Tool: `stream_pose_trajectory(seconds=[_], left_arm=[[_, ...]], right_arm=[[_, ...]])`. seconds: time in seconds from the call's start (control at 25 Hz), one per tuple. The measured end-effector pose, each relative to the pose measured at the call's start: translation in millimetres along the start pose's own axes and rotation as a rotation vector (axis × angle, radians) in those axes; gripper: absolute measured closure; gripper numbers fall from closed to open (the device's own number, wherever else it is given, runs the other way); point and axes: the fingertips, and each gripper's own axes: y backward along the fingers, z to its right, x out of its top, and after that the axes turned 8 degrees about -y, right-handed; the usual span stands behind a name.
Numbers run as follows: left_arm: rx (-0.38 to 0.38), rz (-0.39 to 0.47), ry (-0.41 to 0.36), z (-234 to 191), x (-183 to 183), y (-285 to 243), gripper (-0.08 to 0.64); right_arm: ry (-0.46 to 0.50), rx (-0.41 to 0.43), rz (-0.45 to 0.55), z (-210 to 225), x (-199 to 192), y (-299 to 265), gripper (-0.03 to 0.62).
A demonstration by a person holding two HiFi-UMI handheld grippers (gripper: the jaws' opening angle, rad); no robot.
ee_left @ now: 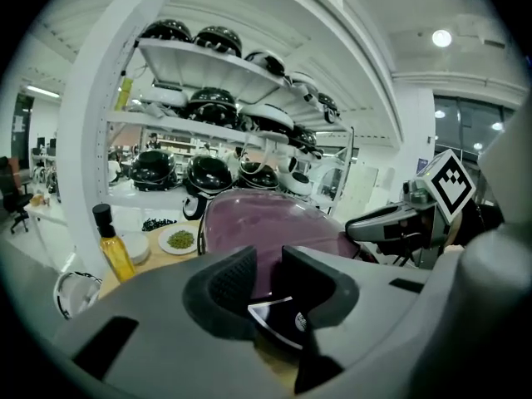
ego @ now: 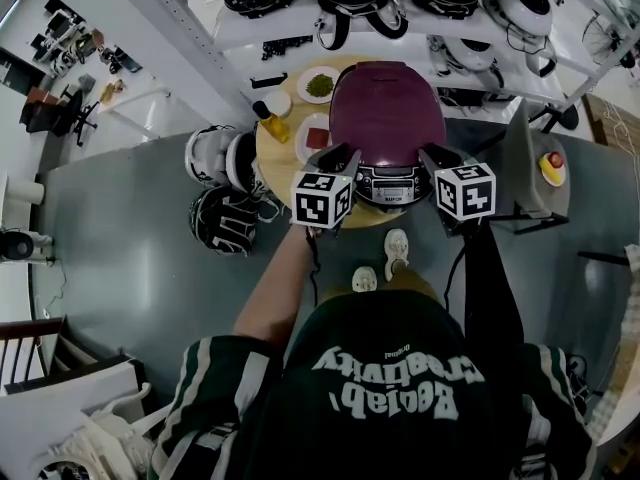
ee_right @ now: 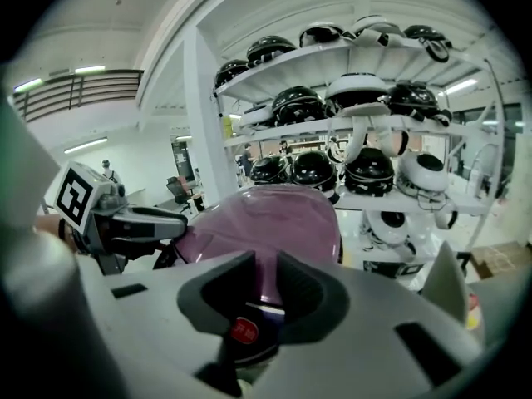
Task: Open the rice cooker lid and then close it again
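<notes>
Rice cooker (ego: 388, 138) sits directly ahead of both grippers, on the round table (ego: 272, 153); purple lid (ego: 385, 103) is down and seated. Left gripper (ego: 343, 156) is at the front-left corner, right gripper (ego: 430, 156) at the front-right corner, control panel (ego: 390, 184) between them. Reach approx. equal, neither clearly nearer. Lid's long axis runs straight away from the jaws: front edge nearest, hinge side presumably farthest, so a lift would have to start at the near edge.

L jaws: narrow gap, not shut. Lid colour shows through the gap, chromed front lip (ee_left: 270, 306) just below the tips; nothing seen clamped.

R jaws: same narrow gap, nothing clamped. Red button (ee_right: 243, 331) lies just under the tips. Judged to be the lid release, so R is better placed for the opening move.

Not verifiable: hinge, hidden behind the lid dome; print on the red button, too small; whether either gripper's pads touch the cooker front. The gripper bodies block the contact line in their own views, and the marker cubes (ego: 322, 198) cover it from above.
</notes>
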Motion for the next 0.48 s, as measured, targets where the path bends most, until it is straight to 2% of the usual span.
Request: stream_pose_trajectory(seconds=[0.24,0.48], left_arm=[[0.02,-0.001,0.046,-1.1,-2.4,-2.1,0.464],[0.01,-0.03,0.018,3.3,-3.8,-4.6,0.437]], right_arm=[[0.008,-0.027,-0.08,1.3,-2.4,-4.2,0.506],[0.038,-0.054,-0.177,0.1,-4.6,-7.9,0.508]])
